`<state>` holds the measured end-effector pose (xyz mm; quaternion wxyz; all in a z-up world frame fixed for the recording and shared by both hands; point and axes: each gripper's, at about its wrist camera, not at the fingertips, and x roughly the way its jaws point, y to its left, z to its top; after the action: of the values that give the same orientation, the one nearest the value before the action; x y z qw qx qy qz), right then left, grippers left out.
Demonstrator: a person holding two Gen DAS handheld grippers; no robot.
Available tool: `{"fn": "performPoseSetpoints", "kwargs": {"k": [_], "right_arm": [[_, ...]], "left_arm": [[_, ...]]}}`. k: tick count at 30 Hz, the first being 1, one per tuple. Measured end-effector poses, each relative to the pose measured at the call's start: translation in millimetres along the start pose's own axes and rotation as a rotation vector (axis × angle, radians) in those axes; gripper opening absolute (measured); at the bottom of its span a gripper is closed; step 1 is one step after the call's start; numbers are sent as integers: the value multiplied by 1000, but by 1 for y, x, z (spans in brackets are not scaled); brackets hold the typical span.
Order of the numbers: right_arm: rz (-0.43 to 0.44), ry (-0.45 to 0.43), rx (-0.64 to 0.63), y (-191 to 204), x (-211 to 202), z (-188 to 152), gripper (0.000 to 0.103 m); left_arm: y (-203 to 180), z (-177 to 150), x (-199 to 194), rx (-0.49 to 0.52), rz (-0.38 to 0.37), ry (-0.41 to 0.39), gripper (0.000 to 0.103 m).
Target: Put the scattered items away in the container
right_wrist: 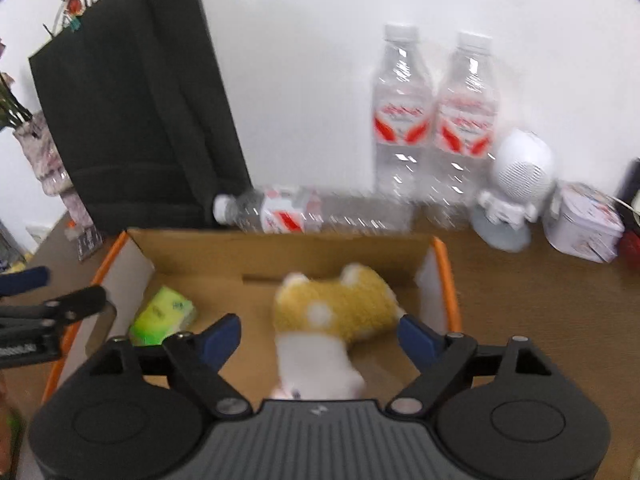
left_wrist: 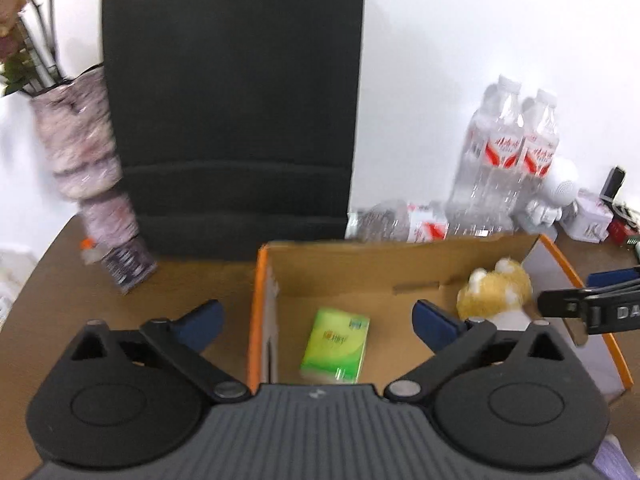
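Two items found inside the box (left_wrist: 400, 264): a green tissue pack (left_wrist: 335, 346) and a yellow plush toy (right_wrist: 340, 304). Both judged as put away. Tissue pack lying flat on the box floor, directly ahead of the left gripper (left_wrist: 316, 320) and between its fingers, touched by neither. Plush toy lying just ahead of the right gripper (right_wrist: 318, 334), between its fingers, the right fingertip close beside the fur; contact there not possible to confirm through blur.

Left gripper wide open, holding nothing. Right gripper likewise spread, nothing clamped.

Remaining work, as a judgement: three water bottles beyond the box, two upright (right_wrist: 436, 120) and one lying on its side (right_wrist: 296, 210) against the far wall of the box. Whether these count as scattered items not determinable. Same for the white round gadget (right_wrist: 516, 184) and small tin (right_wrist: 582, 224) on the table (right_wrist: 540, 300), ahead and to the right of the right gripper. Small orange-capped item (left_wrist: 90, 250) seen ahead-left of the left gripper, near the vase (left_wrist: 80, 148) and black bag (left_wrist: 236, 112); too blurred to identify.

Box: shallow brown cardboard, orange rim, open top, ample free floor between the two items. Tissue pack: soft wrapped block, light green. Plush toy: yellow back, white belly, limp.
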<state>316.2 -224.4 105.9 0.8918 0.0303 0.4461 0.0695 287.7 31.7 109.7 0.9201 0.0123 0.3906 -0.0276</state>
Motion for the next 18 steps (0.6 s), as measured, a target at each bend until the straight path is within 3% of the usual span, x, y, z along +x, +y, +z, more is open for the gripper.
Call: {"fn": "performPoseSetpoints", "kwargs": {"k": [3,11,14,18], "right_arm": [[14,58,30,-4,-17,-13,86],[29,24,54,-5,-83,-43,86],[49,-47,57,-1,-114,-61,86],[29,-244,68,10,-163,-116,90]], "left_arm": [[3,-3,-18,-39,-33,67,103],[0,-21,-98,-29,-53,17,103],[-5,-48,-130,-16,-29,-58,103],[-7,-108,-171,-20,-45,-189,103]]}}
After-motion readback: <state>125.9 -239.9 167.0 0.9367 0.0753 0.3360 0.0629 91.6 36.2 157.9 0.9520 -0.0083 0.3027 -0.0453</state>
